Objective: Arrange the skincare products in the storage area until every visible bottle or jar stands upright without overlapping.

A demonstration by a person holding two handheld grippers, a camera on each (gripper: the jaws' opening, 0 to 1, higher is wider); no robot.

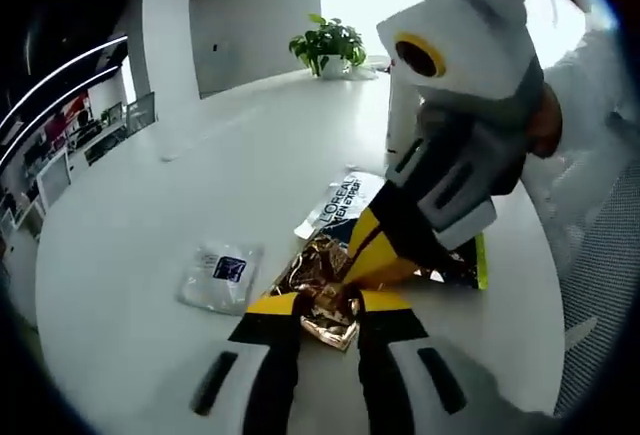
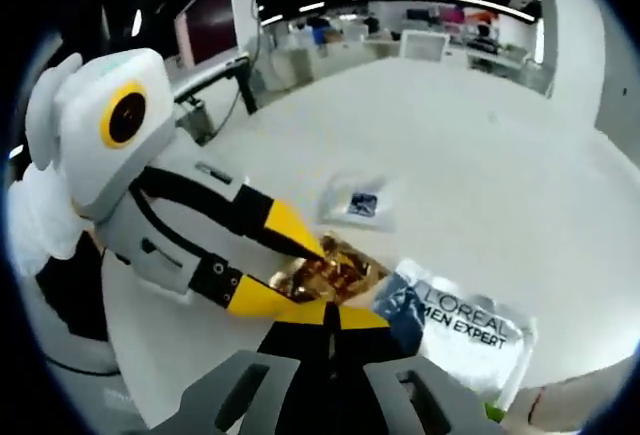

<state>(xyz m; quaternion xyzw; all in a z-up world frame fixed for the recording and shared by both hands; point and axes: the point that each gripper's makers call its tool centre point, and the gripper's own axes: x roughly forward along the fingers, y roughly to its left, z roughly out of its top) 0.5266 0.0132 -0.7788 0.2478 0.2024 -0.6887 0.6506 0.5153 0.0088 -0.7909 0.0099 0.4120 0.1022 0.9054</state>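
The left gripper (image 1: 329, 307) and right gripper (image 2: 330, 317) both clamp the crinkled gold sachet (image 1: 325, 295) at six o'clock. Pull gently apart, I judge, keeping it off the L'Oreal packet (image 1: 340, 203) at twelve; clear sachet (image 1: 221, 275) lies at nine.

Right gripper (image 2: 330, 313) rises from the bottom edge, yellow-tipped black jaws pressed together on the near edge of a crinkled gold foil sachet (image 2: 325, 273). Left gripper (image 2: 308, 273), white-grey body with yellow-tipped black jaws, comes in from the left; its two jaws straddle the same gold sachet from that side, tips touching the foil. Silver-white L'Oreal Men Expert pouch (image 2: 465, 327) lies flat, just right of the gold sachet, partly under it. Small clear plastic sachet with a dark blue label (image 2: 358, 200) lies further out on the white round table (image 2: 480, 145), apart from the others
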